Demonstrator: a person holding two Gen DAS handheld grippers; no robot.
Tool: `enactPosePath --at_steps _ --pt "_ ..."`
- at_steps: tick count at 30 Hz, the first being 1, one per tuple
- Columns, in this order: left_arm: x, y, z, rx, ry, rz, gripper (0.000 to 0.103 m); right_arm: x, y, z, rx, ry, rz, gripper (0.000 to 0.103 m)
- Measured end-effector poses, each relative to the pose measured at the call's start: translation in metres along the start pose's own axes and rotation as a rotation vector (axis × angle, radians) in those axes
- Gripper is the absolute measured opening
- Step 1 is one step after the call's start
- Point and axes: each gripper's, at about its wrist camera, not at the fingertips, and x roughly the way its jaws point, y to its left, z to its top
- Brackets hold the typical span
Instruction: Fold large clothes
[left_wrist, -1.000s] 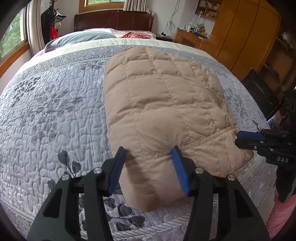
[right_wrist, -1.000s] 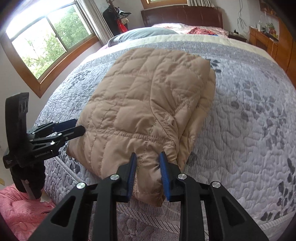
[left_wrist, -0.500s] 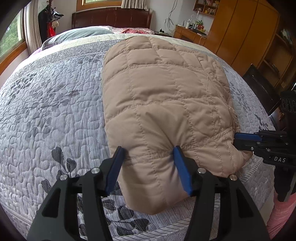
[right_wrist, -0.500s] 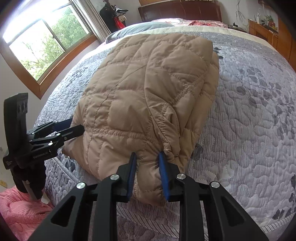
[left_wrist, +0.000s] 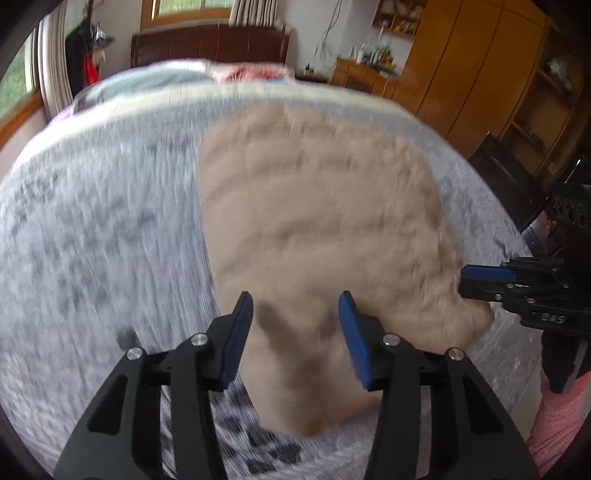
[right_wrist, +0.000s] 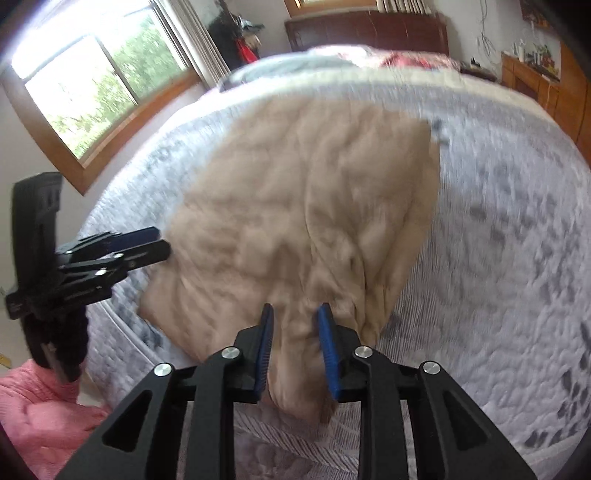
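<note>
Left wrist view blurred: tan quilted jacket (left_wrist: 317, 206) laid folded on grey patterned bedspread (left_wrist: 96, 229), near edge of bed. Left gripper (left_wrist: 295, 314) fingers set at medium width, near-left corner of jacket caught between blue pads; fingers just narrowed. Right gripper (right_wrist: 293, 325) fingers narrow, near-right corner pinched between pads (right_wrist: 327, 343). Both corners seen lifted off bedspread. Pink sleeve (right_wrist: 40, 417) seen low left in right wrist view.

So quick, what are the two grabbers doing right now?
Left gripper: jaws just closing, shut on the tan puffy jacket.
Right gripper: jaws shut on the jacket's near edge.
</note>
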Motion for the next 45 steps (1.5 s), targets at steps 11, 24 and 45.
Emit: enactPosePath --at_steps 11,24,45 --pt "0.069 0.009 0.070 -0.027 0.064 0.014 0.050 0.043 -0.019 0.082 0.024 0.035 -0.082 0.026" --pt "0.100 0.012 0.056 0.046 0.081 0.026 0.051 0.090 -0.043 0.070 0.064 0.085 -0.046 0.023" --pt "0.031 0.026 0.041 -0.002 -0.003 0.061 0.066 0.011 -0.025 0.065 0.052 -0.108 -0.027 0.075"
